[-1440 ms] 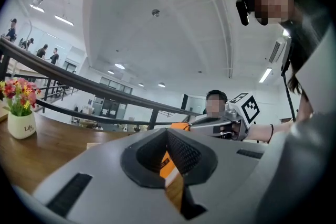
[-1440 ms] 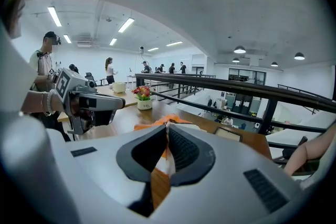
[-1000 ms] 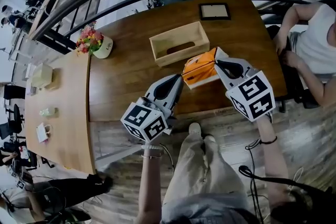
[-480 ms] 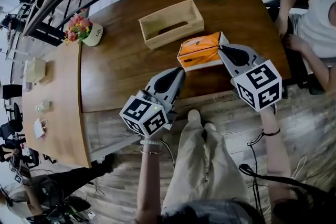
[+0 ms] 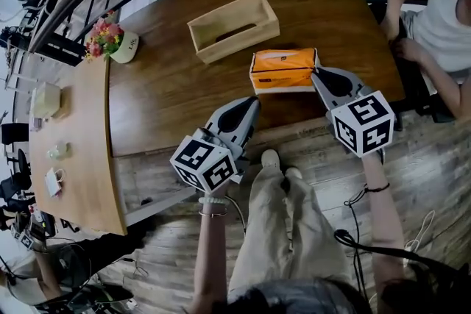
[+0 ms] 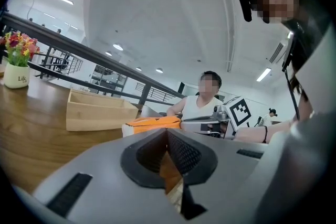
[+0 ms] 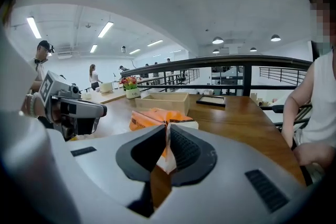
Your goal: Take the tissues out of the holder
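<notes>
orange tissue pack (image 5: 282, 64), end hidden, pinched by right hand-held gripper (image 5: 316, 74); left hand-held gripper (image 5: 255, 101) closed, empty.

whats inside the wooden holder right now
Nothing shows inside the wooden holder: bare wood floor with a dark slot. The strip just behind its near wall is hidden. The orange tissue pack lies outside on the table, its end pinched by the right gripper.
</notes>
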`<state>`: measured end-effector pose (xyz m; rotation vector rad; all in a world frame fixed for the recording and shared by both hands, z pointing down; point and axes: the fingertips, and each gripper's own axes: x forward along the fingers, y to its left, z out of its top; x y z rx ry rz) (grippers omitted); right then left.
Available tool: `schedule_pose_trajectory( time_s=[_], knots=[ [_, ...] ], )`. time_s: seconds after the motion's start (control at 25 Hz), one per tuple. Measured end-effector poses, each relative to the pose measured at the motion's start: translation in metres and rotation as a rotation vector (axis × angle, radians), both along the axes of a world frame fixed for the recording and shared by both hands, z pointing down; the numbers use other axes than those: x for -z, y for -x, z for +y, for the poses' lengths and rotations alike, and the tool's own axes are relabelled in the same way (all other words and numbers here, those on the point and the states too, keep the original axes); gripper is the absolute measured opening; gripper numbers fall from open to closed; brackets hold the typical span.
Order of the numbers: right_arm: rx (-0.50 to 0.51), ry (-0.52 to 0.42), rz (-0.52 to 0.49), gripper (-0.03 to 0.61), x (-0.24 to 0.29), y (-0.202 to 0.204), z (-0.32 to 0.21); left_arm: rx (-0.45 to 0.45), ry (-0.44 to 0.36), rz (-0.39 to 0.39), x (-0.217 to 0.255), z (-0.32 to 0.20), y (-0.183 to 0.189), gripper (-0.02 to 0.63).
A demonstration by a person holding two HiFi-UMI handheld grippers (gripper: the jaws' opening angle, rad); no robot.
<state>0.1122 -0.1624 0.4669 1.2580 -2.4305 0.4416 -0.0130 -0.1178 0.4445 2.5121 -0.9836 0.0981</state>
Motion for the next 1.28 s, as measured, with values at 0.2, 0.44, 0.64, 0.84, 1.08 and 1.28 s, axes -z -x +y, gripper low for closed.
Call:
schedule_pose_trajectory(
  time_s=[0.2, 0.44, 0.64, 0.84, 1.08, 1.28],
  knots=[
    [-0.044, 0.04, -0.028, 0.029, -0.018, 0.0, 0.003, -0.023, 0.005, 0.005, -0.008, 0.003, -0.004, 0.008],
    [-0.064, 0.103, -0.07, 0.031, -0.032, -0.008, 0.011, -0.04, 0.013, 0.003, -0.012, 0.008, -0.013, 0.008],
    [-0.059, 0.14, -0.124, 0.108, -0.034, -0.008, 0.014, -0.043, 0.02, 0.005, -0.015, 0.01, -0.017, 0.008],
    [-0.074, 0.138, -0.139, 0.112, -0.033, -0.015, 0.017, -0.037, 0.024, 0.01, -0.015, 0.009, -0.022, 0.008],
    [-0.062, 0.096, -0.156, 0.11, -0.006, -0.013, 0.013, -0.022, 0.001, 0.026, 0.0, 0.001, -0.023, 0.008],
    [-0.043, 0.053, -0.182, 0.109, 0.022, -0.004, 0.014, -0.006, -0.037, 0.044, 0.023, -0.002, -0.022, 0.008]
  ],
)
